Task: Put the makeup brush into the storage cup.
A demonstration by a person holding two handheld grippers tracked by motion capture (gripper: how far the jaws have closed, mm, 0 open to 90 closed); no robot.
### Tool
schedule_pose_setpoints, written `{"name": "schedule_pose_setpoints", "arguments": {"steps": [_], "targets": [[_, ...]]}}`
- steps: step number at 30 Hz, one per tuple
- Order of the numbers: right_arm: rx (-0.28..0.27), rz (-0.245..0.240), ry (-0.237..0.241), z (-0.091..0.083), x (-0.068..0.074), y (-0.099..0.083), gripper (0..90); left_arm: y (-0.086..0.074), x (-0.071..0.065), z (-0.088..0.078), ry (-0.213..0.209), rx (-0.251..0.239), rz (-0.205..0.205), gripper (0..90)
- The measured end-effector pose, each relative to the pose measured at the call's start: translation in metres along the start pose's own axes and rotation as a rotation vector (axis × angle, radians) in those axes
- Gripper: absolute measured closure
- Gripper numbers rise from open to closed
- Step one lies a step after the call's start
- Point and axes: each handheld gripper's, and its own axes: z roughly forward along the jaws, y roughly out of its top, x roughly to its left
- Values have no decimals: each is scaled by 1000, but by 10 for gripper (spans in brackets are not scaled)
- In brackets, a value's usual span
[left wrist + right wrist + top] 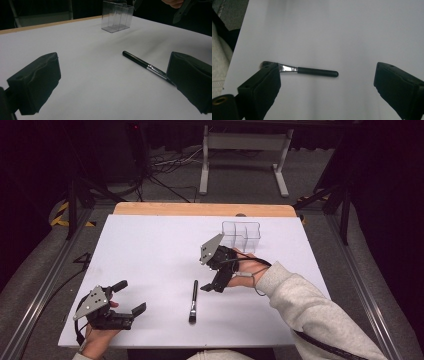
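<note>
From above, the brush lies lengthwise toward the person, bristles nearest; the right tool's own view shows its silver ferrule. Both the right and left tool gape empty.

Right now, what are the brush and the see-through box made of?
Brush: matte black handle, likely plastic or painted wood; the shiny silver collar looks like metal, with dark bristles at the tip. Box: clear, glossy hard plastic, probably acrylic, since the table shows through its walls.
</note>
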Motion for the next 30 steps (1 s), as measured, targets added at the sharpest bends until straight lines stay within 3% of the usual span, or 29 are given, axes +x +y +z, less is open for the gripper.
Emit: {"name": "schedule_pose_setpoints", "arguments": {"steps": [19, 30], "targets": [[137, -88, 82, 25, -10, 14, 91, 0, 1, 4, -19, 3, -13, 2], [171, -127, 131, 44, -12, 15, 98, 0, 1, 2, -20, 5, -11, 2]]}}
